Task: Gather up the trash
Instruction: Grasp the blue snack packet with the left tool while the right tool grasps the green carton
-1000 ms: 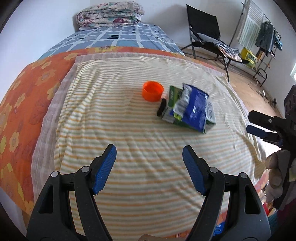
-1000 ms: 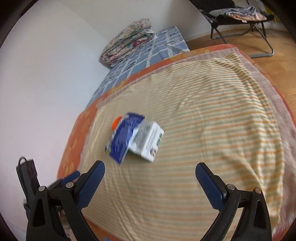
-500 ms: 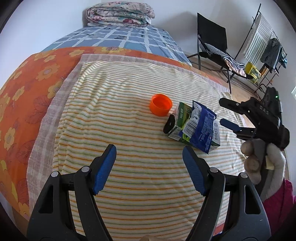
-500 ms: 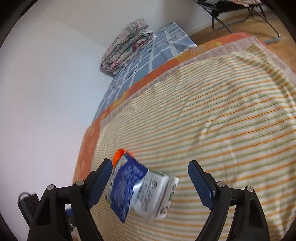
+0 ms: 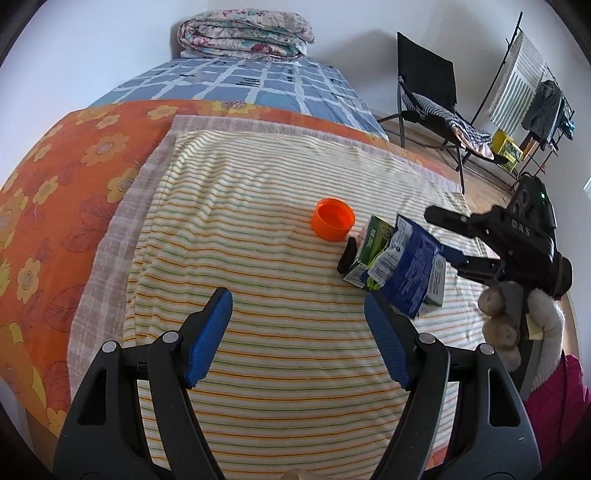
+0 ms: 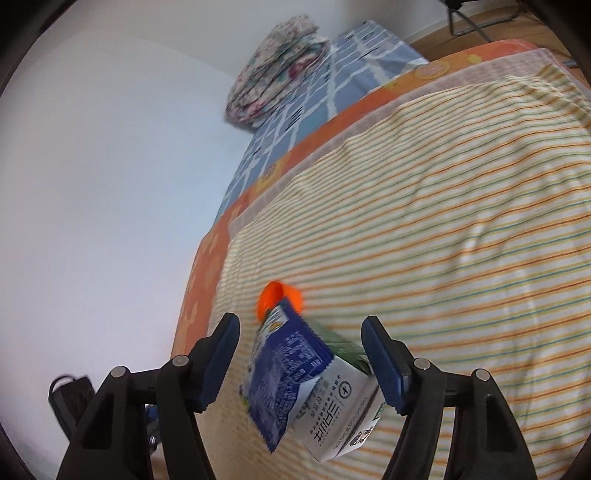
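Note:
A blue snack wrapper point(image 5: 413, 269) lies on top of a green and white carton point(image 5: 376, 240) on the striped sheet. An orange cap point(image 5: 332, 219) and a small black object point(image 5: 347, 254) lie just left of them. My right gripper point(image 6: 301, 362) is open, with the wrapper point(image 6: 284, 373) and carton point(image 6: 340, 402) between its fingers, not squeezed. It also shows in the left wrist view point(image 5: 443, 240), at the right side of the carton. My left gripper point(image 5: 297, 332) is open and empty, held above the sheet in front of the trash.
The bed has an orange flowered cover point(image 5: 55, 192), a blue checked sheet point(image 5: 251, 81) and a folded quilt point(image 5: 243, 33) at the wall. A black folding chair point(image 5: 432, 92) and a drying rack point(image 5: 528, 74) stand on the floor at the right.
My right gripper has moved in around the wrapper and carton, which now sit between its open fingers. My left gripper has moved a little closer to the trash.

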Tool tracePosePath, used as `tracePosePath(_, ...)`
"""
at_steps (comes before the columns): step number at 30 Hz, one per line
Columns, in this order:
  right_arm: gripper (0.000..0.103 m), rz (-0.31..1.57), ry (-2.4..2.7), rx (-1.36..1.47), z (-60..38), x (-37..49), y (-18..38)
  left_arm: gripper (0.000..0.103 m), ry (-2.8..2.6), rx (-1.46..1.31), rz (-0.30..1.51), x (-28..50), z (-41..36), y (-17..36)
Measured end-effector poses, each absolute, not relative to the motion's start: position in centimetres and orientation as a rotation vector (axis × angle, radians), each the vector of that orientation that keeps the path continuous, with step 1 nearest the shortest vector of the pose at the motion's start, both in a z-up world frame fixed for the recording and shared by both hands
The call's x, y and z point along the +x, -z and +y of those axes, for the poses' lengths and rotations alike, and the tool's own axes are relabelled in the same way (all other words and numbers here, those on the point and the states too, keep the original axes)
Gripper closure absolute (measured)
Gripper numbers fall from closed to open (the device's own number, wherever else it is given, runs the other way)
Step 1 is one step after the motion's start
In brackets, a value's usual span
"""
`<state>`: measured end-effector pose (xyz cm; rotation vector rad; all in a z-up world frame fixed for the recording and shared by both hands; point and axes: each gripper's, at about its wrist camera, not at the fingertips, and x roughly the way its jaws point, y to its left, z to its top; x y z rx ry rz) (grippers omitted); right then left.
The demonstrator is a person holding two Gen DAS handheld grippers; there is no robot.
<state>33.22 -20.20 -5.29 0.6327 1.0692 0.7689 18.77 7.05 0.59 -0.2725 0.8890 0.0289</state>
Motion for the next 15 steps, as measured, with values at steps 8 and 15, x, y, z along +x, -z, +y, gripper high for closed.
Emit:
tracePosePath(8, 0.031, 1.091, -0.894, 0.593, -19.0, 30.6, 4.2, 0.027, -0.041, -0.294, 0.865, 18.3, 8.4, -1.6)
tracePosePath(15, 0.031, 1.113, -0.998, 0.6, -17.0, 28.1, 3.0, 0.027, -0.055, -0.304, 0.843, 17.5, 9.3, -2.5)
